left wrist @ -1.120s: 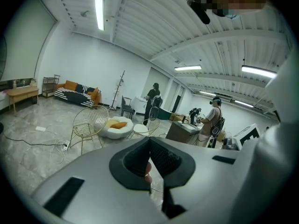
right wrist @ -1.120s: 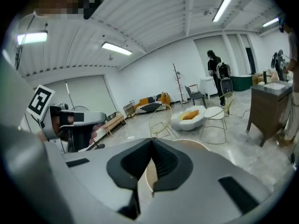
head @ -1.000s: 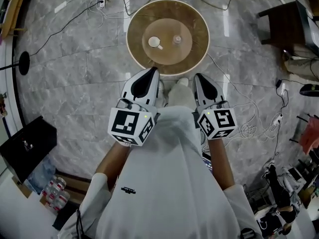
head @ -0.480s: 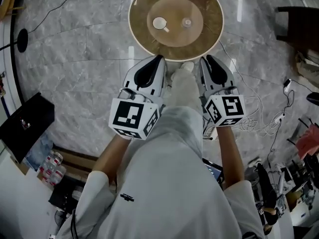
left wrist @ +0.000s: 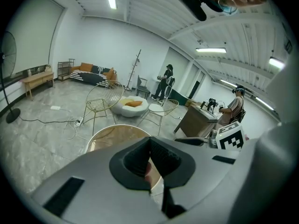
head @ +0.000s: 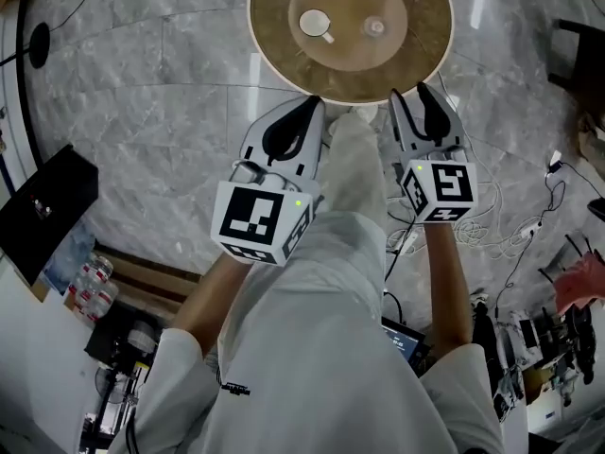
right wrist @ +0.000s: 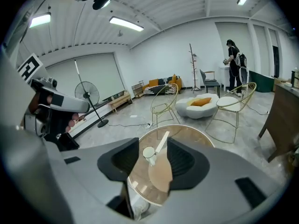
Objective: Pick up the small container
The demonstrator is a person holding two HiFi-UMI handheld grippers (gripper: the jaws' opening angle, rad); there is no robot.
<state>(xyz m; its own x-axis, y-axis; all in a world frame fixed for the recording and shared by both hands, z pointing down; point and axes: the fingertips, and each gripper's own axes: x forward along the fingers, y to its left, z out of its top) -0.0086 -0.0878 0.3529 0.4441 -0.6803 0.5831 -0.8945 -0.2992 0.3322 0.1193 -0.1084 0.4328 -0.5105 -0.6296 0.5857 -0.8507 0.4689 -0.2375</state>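
A round wooden table (head: 274, 55) with a glass top stands just ahead of both grippers. On it sit a small white cup (head: 314, 23) with a handle and, to its right, a small clear container (head: 375, 27). My left gripper (head: 312, 105) hovers at the table's near rim with its jaws together and nothing in them. My right gripper (head: 408, 97) is over the near right rim; its jaws are opening with nothing between them. In the right gripper view, the white cup (right wrist: 149, 153) and table (right wrist: 135, 190) show through the gap of the right gripper (right wrist: 154, 160). The left gripper (left wrist: 150, 153) hides most of the table (left wrist: 112, 134).
The person's white trouser leg and shoe (head: 352, 149) lie between the grippers. Cables (head: 492, 225) run over the marble floor at right. A black box (head: 43, 211) and bottles (head: 85, 287) are at left. Wire chairs (right wrist: 163, 104), a white pouf (right wrist: 198, 105) and a fan (right wrist: 88, 94) stand beyond the table.
The person has stepped forward, so the table has come nearer and both grippers now reach its near rim. The right gripper's jaws have spread apart.
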